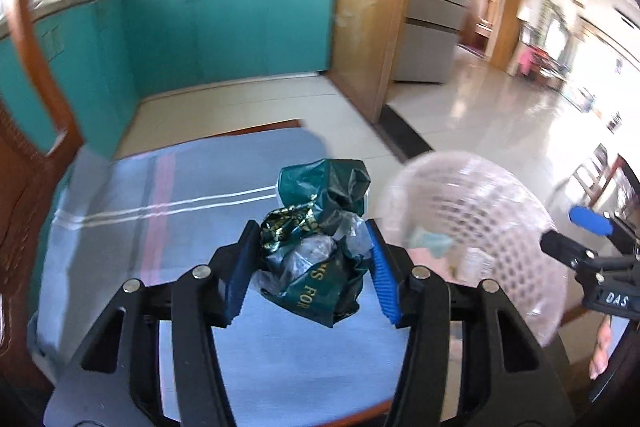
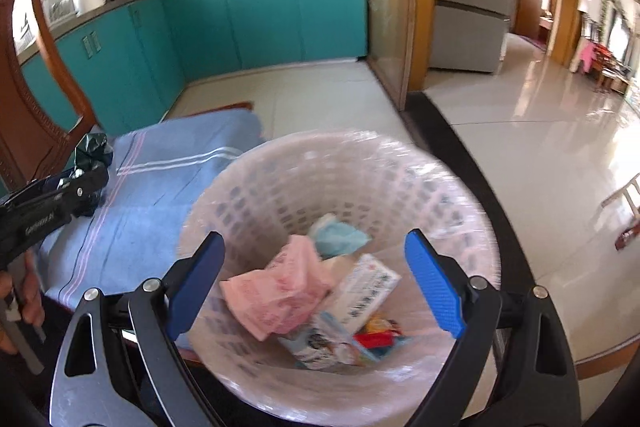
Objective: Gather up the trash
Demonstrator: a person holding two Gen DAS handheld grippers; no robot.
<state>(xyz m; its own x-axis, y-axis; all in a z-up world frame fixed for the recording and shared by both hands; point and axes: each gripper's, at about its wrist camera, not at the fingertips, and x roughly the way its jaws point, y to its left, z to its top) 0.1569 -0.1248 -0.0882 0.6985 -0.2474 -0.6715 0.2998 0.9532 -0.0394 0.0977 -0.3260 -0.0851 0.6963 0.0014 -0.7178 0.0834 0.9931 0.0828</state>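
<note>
My left gripper (image 1: pixel 310 259) is shut on a crumpled dark green plastic bag (image 1: pixel 320 227) with gold print, held above the blue-clothed table (image 1: pixel 120 227). It also shows at the left of the right wrist view (image 2: pixel 86 183), with the bag (image 2: pixel 92 147) in it. A pale pink lattice trash basket (image 2: pixel 460 187) sits below my right gripper (image 2: pixel 316 279), whose jaws are wide open and empty over the basket. The basket (image 1: pixel 500 211) is to the right of the left gripper. Inside lie a pink bag (image 2: pixel 280 287), a blue mask (image 2: pixel 340 235) and a white box (image 2: pixel 364 291).
A wooden chair back (image 2: pixel 32 99) stands at the table's left. Teal kitchen cabinets (image 2: pixel 260 15) line the far wall with pots on the counter. Glossy tiled floor (image 2: pixel 540 155) stretches to the right, past a wooden partition (image 2: pixel 392 7).
</note>
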